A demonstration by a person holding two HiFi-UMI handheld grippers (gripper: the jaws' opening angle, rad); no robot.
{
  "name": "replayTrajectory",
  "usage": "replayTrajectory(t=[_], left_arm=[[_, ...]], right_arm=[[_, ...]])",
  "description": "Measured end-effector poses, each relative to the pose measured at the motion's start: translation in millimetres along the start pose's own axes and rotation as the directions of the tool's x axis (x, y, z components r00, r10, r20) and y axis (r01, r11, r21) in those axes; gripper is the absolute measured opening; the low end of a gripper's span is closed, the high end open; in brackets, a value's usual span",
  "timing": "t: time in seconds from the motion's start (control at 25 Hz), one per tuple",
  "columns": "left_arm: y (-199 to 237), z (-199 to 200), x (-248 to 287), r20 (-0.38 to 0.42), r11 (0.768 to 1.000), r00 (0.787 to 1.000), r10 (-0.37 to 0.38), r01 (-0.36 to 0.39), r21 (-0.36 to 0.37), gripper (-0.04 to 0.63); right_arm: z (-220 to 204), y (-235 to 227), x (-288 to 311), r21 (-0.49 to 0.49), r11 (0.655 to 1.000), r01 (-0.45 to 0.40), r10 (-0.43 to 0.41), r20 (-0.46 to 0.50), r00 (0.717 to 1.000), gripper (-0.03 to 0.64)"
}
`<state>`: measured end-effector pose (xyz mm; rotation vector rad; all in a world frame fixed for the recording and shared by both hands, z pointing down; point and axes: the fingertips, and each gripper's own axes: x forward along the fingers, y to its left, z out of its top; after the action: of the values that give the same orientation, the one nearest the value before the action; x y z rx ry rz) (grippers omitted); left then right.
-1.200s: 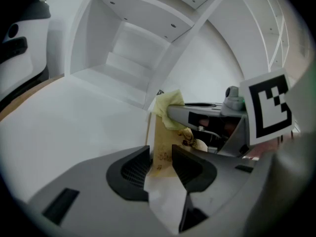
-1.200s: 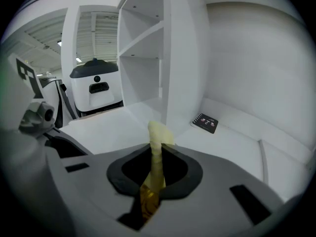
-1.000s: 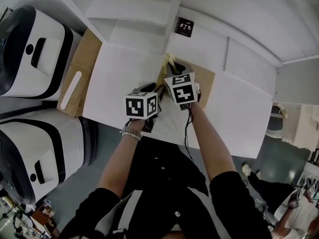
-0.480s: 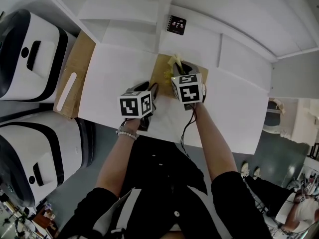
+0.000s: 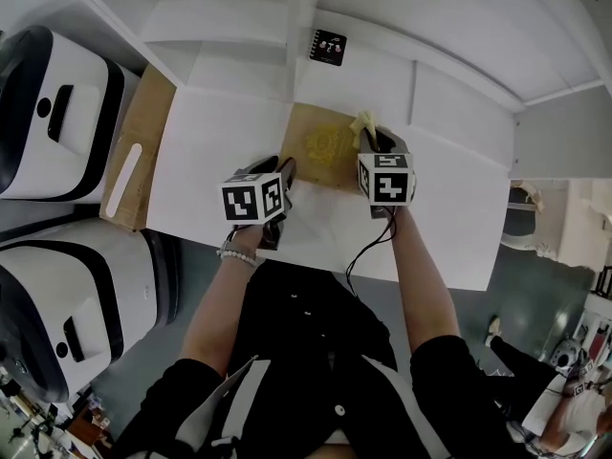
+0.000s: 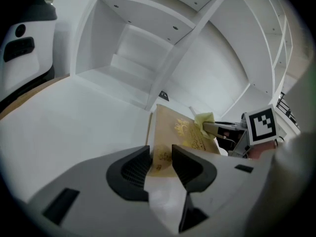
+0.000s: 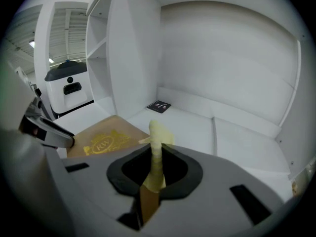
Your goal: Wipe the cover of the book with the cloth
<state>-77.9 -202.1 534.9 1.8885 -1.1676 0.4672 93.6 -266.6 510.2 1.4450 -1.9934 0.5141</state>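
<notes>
your right gripper (image 7: pixel 156 168) pinches cloth (image 7: pixel 157 137) at book (image 5: pixel 320 146) right edge; cover lies leftward, left-right sweep. left gripper (image 6: pixel 160 163) jaws apart, straddling book near-left corner.

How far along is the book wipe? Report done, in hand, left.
Done: the cloth is clamped in the right gripper. In hand: it sits at the book's right edge, the left gripper open at the near corner. Left: nothing shows how much is already wiped.

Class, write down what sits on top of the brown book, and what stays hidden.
A yellow cloth, pinched in the right tool, rests at the book's right edge. The tool hides where cloth meets cover.
</notes>
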Motion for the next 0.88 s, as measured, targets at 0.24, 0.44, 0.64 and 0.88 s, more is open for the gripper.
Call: replayTrajectory(t=[0.24,0.44,0.64,0.88], left_arm=[[0.1,-0.4,-0.1,-0.003,1.0,1.0,-0.008,0.008,-0.004,0.143],[-0.1,-1.0,0.2,-0.005,1.0,1.0,-0.009,0.009,-0.011,0.141],[-0.9,-0.5,-0.6,-0.005,1.0,1.0,-0.01,0.01,-0.009,0.141],[-0.1,-1.0,-0.1,-0.009,1.0,1.0,-0.014,0.014,-0.005,0.141]], right_arm=[[-13.3,-25.1,-13.4,0.035,0.998,0.047,-0.047,-0.013,0.999,0.038],[-21.3,-34.4,-21.3,0.045,0.997,0.062,-0.061,-0.023,0.998,0.038],[-24.1,-28.1,-26.7,0.061,0.997,0.058,-0.056,-0.023,0.998,0.038],[-19.5,-7.5,-27.3,0.055,0.998,0.016,-0.016,-0.009,1.0,0.038]])
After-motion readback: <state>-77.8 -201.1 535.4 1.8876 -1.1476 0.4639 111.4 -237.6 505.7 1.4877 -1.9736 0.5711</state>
